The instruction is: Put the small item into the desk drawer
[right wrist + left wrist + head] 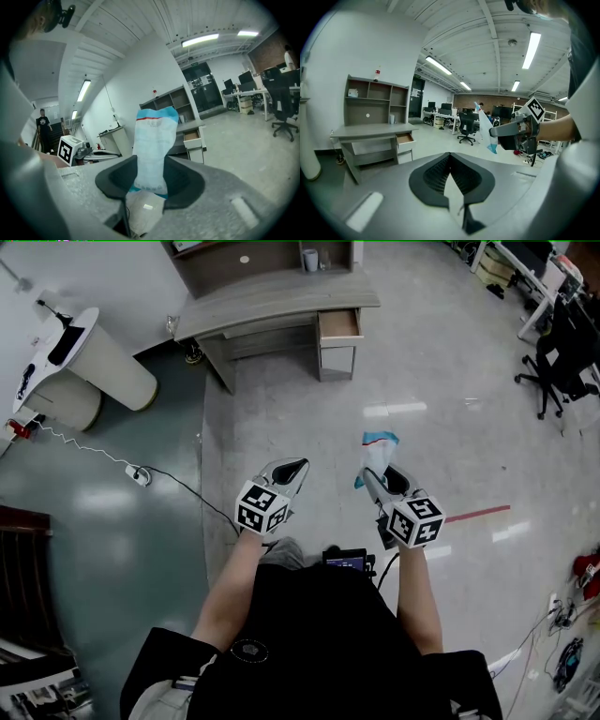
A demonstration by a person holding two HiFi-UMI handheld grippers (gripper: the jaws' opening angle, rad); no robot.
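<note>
A white packet with blue ends [378, 451] stands up from my right gripper [386, 482], whose jaws are shut on its lower part. The right gripper view shows the packet [153, 150] upright between the dark pads [187, 180]. My left gripper [287, 472] hangs beside it to the left, shut with nothing in it; its pads [436, 176] meet along a line. Far ahead across the floor stands the grey desk [281, 294], its top drawer [339, 326] pulled open. From the left gripper view the desk [370, 133], the drawer [404, 138] and the packet [486, 126] also show.
A white rounded machine [94, 362] stands at the left with a cable and plug [139, 474] on the floor. Office chairs [562, 352] and desks fill the right. A red tape line [478, 514] crosses the floor. A person [44, 131] stands far off.
</note>
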